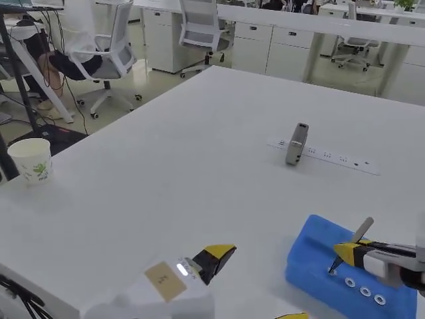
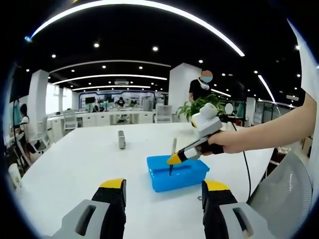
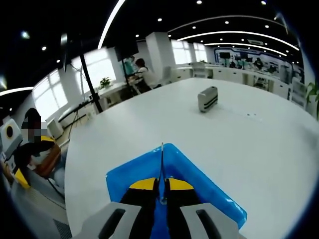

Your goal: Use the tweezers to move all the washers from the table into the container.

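A blue container (image 1: 312, 266) lies at the table's near right, with three washers (image 1: 365, 291) in a row inside it. My right gripper (image 1: 345, 251) hangs over it, shut on the metal tweezers (image 1: 362, 232), whose tips point down into the container. In the right gripper view the tweezers (image 3: 161, 159) run out from the shut right gripper (image 3: 162, 185) above the blue container (image 3: 209, 191). My left gripper (image 1: 257, 284) is open and holds nothing, just left of the container. In its own view the left gripper (image 2: 164, 185) faces the container (image 2: 179, 174) and the hand-held right gripper (image 2: 175, 159).
A paper cup (image 1: 30, 159) stands at the table's left edge. A silver device (image 1: 297, 143) sits on a white power strip (image 1: 339, 158) further back. Office chairs (image 1: 106, 60) and a seated person are beyond the table's far left corner.
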{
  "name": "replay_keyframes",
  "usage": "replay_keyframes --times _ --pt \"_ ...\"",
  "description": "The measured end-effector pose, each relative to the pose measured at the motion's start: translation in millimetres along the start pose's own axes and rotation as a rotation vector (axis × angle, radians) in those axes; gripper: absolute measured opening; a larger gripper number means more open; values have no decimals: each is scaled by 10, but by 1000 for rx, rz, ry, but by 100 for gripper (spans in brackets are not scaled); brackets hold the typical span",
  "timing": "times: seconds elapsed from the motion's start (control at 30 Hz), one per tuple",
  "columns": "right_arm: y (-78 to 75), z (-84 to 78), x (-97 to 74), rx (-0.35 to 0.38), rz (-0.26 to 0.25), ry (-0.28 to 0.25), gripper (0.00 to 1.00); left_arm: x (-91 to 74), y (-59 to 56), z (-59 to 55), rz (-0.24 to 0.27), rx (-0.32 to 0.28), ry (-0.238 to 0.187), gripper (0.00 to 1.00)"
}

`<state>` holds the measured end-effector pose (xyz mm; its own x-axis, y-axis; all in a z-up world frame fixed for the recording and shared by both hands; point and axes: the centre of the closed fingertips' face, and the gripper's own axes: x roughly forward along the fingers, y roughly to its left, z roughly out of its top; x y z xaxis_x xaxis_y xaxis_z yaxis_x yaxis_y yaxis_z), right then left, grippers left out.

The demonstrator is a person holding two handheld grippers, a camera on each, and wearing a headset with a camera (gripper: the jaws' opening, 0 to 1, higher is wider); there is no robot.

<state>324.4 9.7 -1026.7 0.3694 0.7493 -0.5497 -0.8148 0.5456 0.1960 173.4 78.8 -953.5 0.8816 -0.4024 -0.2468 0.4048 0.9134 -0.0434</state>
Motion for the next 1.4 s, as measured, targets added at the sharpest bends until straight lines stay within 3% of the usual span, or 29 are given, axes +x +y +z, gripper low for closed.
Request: replay_keyframes --times 0.3,0.8,0.93,1.13,1.4 --pt "10 64 -81 -2 -12 -33 4 5 -1 -10 -1 2 5 61" --pt "327 235 -401 -23 26 -140 4 6 -5 -18 -3 6 10 61" --pt "419 217 -485 -31 39 -152 4 6 -5 -17 -3 4 10 60" --pt "531 145 -559 15 66 -170 4 8 -9 -21 -5 5 12 60" --pt "635 -56 -627 48 88 -152 4 10 -14 -33 -7 10 19 60"
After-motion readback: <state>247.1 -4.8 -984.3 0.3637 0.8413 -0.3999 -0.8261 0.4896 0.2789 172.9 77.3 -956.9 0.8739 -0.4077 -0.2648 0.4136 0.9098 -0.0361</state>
